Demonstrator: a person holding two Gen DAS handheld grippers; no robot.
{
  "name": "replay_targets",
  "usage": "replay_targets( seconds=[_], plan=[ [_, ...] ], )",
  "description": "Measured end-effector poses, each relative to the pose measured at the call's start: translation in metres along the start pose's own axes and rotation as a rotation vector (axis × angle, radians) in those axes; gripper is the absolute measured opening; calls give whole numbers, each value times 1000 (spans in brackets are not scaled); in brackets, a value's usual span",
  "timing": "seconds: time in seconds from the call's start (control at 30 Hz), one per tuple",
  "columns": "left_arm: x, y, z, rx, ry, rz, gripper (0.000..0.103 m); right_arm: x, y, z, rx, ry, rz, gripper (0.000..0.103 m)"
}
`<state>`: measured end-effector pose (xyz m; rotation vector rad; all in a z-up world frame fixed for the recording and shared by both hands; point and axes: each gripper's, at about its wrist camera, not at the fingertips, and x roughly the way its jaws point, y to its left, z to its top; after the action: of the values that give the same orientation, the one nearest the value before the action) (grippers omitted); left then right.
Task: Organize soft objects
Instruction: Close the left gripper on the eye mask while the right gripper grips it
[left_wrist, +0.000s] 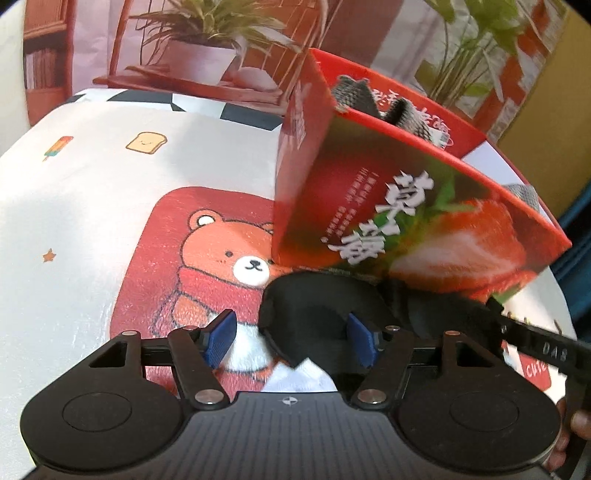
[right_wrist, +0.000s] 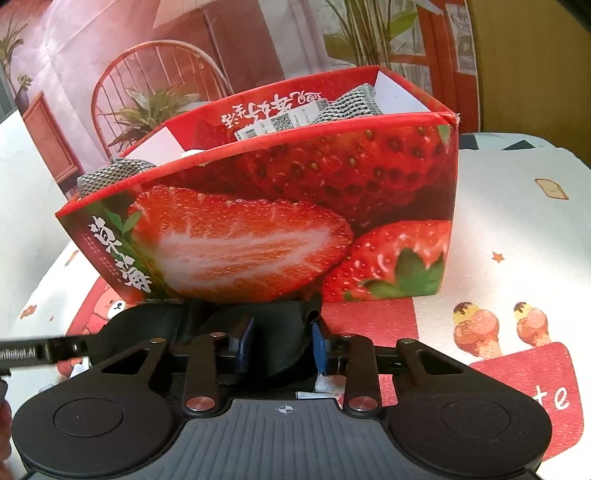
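I am working over a bench (left_wrist: 74, 206) covered with a white cartoon-print cloth, which serves as a soft bed for sorting. On it stands the strawberry box (right_wrist: 295, 206), open at the top and near both claws, I judge so that soft things can be dropped in from above. Grey knitted items (right_wrist: 343, 105) already sit inside, poking over the rim, so part of the sorting looks done.

The thing in hand is a black eye mask (left_wrist: 317, 314), lying flat on the cloth just in front of the box, touching or nearly touching its lower edge. The right claw (right_wrist: 282, 349) has its blue pads drawn in on the mask's right lobe, and I take that as a pinch, though the fabric bulges dark between them and I cannot see the contact cleanly. The left claw (left_wrist: 293, 338) stands apart: one pad sits over the mask, the other over bare cloth, pressing on nothing. I judge it is lined up to take the other end so the mask lifts level.

Much is hidden: the box's floor and how full it is, the mask's strap, which blurs into black, and most of the person's hand (left_wrist: 576, 432) at the picture's edge.
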<state>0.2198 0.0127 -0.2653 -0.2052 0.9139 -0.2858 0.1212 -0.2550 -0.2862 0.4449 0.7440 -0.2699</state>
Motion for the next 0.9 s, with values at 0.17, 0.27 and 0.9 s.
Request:
replay_targets(
  seconds=[0.17, 0.27, 0.9],
  plan=[
    [12, 1, 7, -20, 16, -44, 69, 0, 1, -1, -13, -1, -4, 29],
    [15, 0, 9, -22, 22, -51, 68, 0, 0, -3, -19, 4, -2, 29],
    [9, -22, 13, 53, 8, -13, 32, -7, 3, -3, -19, -11, -9, 27]
  ],
)
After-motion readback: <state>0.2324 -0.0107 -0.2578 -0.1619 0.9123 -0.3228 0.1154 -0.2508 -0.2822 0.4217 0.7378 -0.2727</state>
